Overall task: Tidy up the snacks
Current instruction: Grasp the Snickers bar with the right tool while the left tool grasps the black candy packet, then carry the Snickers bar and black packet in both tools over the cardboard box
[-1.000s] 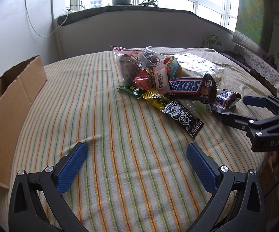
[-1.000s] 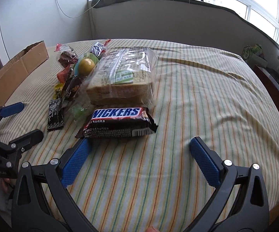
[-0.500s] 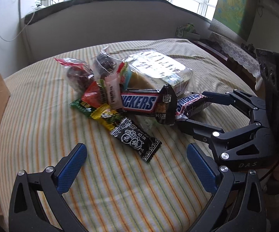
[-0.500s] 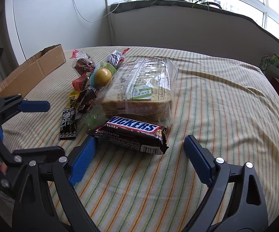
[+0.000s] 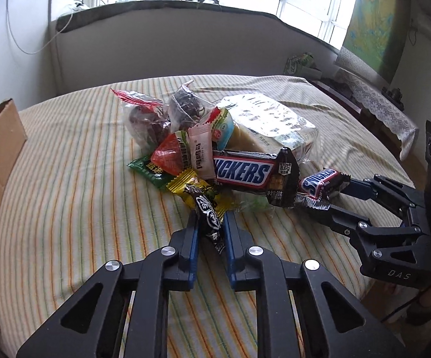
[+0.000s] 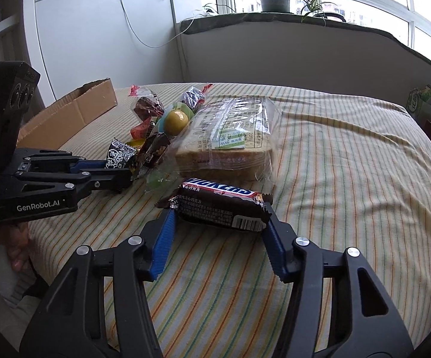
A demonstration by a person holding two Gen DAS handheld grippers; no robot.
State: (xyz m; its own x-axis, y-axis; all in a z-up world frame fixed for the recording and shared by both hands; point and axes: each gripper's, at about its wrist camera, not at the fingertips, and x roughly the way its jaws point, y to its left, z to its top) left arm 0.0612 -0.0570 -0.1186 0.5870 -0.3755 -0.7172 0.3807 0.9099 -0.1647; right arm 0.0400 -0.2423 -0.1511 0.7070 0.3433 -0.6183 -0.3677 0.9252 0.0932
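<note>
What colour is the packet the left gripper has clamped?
Black with white print. The packet sits pinched in the left gripper; the left wrist view shows it best.

Glossy plastic wrapped the Snickers bar [image 6: 221, 205] and the clear, crinkled bread bag [image 6: 233, 131]. Matt woven striped cloth [image 6: 349, 179] covered the desk; the cardboard box [image 6: 75, 113] looked dull, rough.
</note>
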